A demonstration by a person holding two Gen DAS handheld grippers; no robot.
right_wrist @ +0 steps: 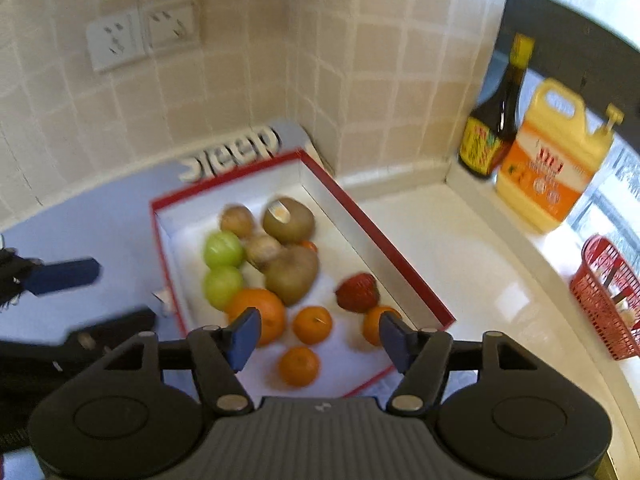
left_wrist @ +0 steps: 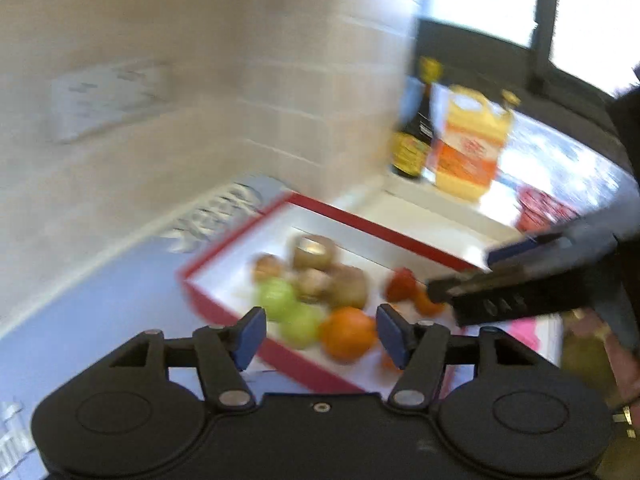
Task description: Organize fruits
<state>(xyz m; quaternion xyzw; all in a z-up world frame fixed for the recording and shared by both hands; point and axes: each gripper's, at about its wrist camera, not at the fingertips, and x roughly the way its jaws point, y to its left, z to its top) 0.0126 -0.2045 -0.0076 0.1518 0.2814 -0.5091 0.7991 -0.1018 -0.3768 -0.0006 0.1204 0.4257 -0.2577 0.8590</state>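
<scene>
A red-rimmed white box (right_wrist: 400, 256) (left_wrist: 360, 220) lies on a blue mat and holds fruit: two green apples (right_wrist: 222, 249), two kiwis (right_wrist: 288, 220), small brown fruits (right_wrist: 237, 220), a large orange (right_wrist: 260, 314) (left_wrist: 347, 333), three small oranges (right_wrist: 299, 365) and a strawberry (right_wrist: 357, 293) (left_wrist: 400, 284). My right gripper (right_wrist: 316, 338) is open and empty above the box's near end. My left gripper (left_wrist: 320, 334) is open and empty over the box's near rim. The right gripper's fingers (left_wrist: 516, 304) reach in from the right in the left wrist view.
A blue mat (right_wrist: 100, 224) with white lettering lies under the box. A dark sauce bottle (right_wrist: 494, 128) and a yellow oil jug (right_wrist: 556, 160) stand on the white ledge. A red basket (right_wrist: 608, 296) sits at the right. The tiled wall carries sockets (right_wrist: 140, 36).
</scene>
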